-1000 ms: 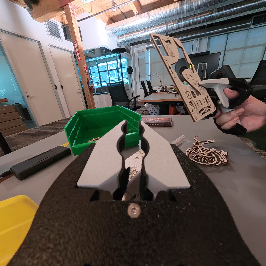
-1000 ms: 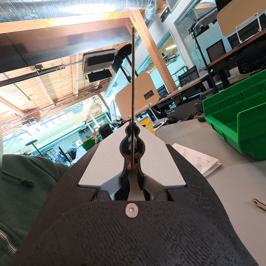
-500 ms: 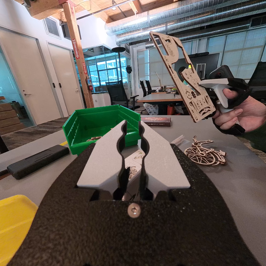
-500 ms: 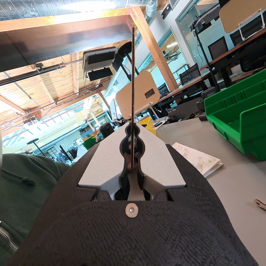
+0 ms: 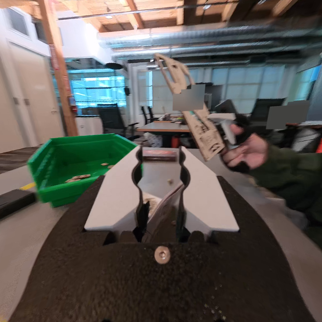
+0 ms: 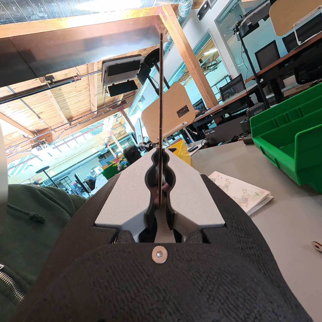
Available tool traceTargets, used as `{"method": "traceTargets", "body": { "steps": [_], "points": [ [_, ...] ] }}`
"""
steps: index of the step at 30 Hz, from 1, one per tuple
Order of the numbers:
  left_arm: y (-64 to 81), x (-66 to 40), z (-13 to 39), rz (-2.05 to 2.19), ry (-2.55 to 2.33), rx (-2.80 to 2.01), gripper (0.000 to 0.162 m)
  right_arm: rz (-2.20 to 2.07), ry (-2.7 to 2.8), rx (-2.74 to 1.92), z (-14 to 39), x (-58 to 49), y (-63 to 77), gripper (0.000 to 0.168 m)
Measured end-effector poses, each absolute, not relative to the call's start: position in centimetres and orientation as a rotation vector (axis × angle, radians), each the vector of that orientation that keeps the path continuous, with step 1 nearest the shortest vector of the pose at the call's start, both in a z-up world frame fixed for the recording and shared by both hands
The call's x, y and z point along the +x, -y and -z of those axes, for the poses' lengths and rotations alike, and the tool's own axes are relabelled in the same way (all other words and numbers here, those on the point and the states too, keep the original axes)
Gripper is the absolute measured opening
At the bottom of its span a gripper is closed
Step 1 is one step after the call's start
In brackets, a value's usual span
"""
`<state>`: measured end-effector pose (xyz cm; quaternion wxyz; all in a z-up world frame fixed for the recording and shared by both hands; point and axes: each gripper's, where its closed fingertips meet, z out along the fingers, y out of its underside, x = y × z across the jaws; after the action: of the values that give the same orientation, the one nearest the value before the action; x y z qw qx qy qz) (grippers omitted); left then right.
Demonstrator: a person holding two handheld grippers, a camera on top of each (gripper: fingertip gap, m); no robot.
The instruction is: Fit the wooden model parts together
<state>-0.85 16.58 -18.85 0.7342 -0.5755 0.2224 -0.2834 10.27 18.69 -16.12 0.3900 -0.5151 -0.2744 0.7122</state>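
Observation:
My right gripper is shut on a thin wooden parts sheet, seen edge-on and upright. In the blurred left wrist view the same sheet tilts up to the left, held above the grey table at the right by the right gripper and a hand. My left gripper is open and empty, low over the table. The instruction booklet shows between its jaws; I cannot tell whether it touches them. Loose wooden pieces lie in the green bin.
The green bin stands at the right in the right wrist view, with the booklet in front of it. A small wooden piece lies at that view's right edge. A dark box lies beyond the left gripper and a black case at far left. The grippers' ends are close to 12 cm from one another. Left tips and right tips are each some 20 cm from the small wooden piece.
My left gripper has opened wider and moved forward over the booklet; its view is blurred. The right gripper still holds the sheet, barely moved.

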Motion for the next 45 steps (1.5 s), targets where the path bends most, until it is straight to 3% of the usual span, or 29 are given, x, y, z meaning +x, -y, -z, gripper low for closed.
{"method": "traceTargets", "body": {
  "steps": [3, 8, 13, 18, 20, 22, 28, 34, 45],
  "points": [
    [-15.4, 2.3, 18.9, 0.877, -0.551, -1.283, 0.056, -1.832, 0.719, -1.289, 16.0, 10.2, -18.2, 0.000],
    [-13.9, 5.6, 19.3, 1.205, -0.584, -1.345, 0.048, -1.905, 0.797, -1.227, 15.6, 10.0, -16.4, 0.001],
    [-12.8, 6.0, 18.4, 1.326, -0.598, -1.299, 0.007, -1.915, 0.849, -1.219, 15.4, 9.2, -15.8, 0.001],
    [-13.3, 6.0, 18.8, 1.243, -0.587, -1.345, 0.000, -1.887, 0.815, -1.227, 15.3, 9.2, -16.6, 0.001],
    [-13.5, 5.7, 18.4, 1.201, -0.566, -1.342, 0.000, -1.841, 0.790, -1.231, 15.3, 8.9, -16.8, 0.006],
    [-13.6, 5.6, 18.2, 1.158, -0.563, -1.342, 0.001, -1.791, 0.814, -1.268, 15.9, 8.2, -16.6, 0.023],
    [-13.3, 6.6, 18.4, 1.110, -0.604, -1.374, 0.000, -1.703, 0.934, -1.284, 16.8, 6.1, -14.5, 0.026],
    [-13.2, 6.8, 18.3, 1.078, -0.608, -1.378, 0.000, -1.595, 0.965, -1.278, 17.1, 5.9, -14.4, 0.017],
    [-13.2, 7.2, 18.5, 0.991, -0.630, -1.409, 0.000, -1.610, 0.959, -1.267, 17.6, 5.8, -14.5, 0.022]
  ]
}}
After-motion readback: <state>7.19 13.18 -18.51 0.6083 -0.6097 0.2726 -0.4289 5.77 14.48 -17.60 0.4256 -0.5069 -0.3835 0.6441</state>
